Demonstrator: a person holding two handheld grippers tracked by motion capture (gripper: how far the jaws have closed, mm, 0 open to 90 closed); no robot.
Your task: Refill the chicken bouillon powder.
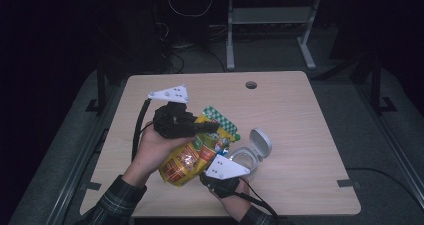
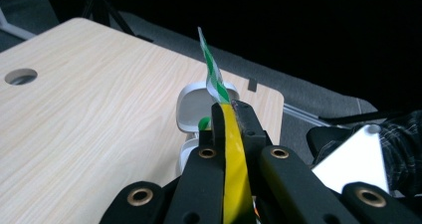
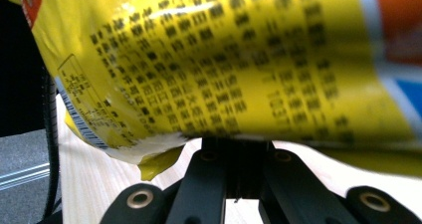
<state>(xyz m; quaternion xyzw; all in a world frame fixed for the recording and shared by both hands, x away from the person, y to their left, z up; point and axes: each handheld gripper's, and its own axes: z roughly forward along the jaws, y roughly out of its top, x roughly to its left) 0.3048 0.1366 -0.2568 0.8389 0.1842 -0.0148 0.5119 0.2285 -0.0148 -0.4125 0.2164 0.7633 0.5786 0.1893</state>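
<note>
Bag: yellow, lifted over worktop near front edge. Left tongs clamp its top; right tongs clamp its lower edge. Open-lidded jar just beside.

Overhead camera faces table; both gripper cameras view yellow packet close.

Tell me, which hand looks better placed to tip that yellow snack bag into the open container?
Probably the left. The left gripper is shut on the snack bag's upper edge, directly above the open container. The right gripper grips the bag's lower edge, likelier just steadying it.
</note>
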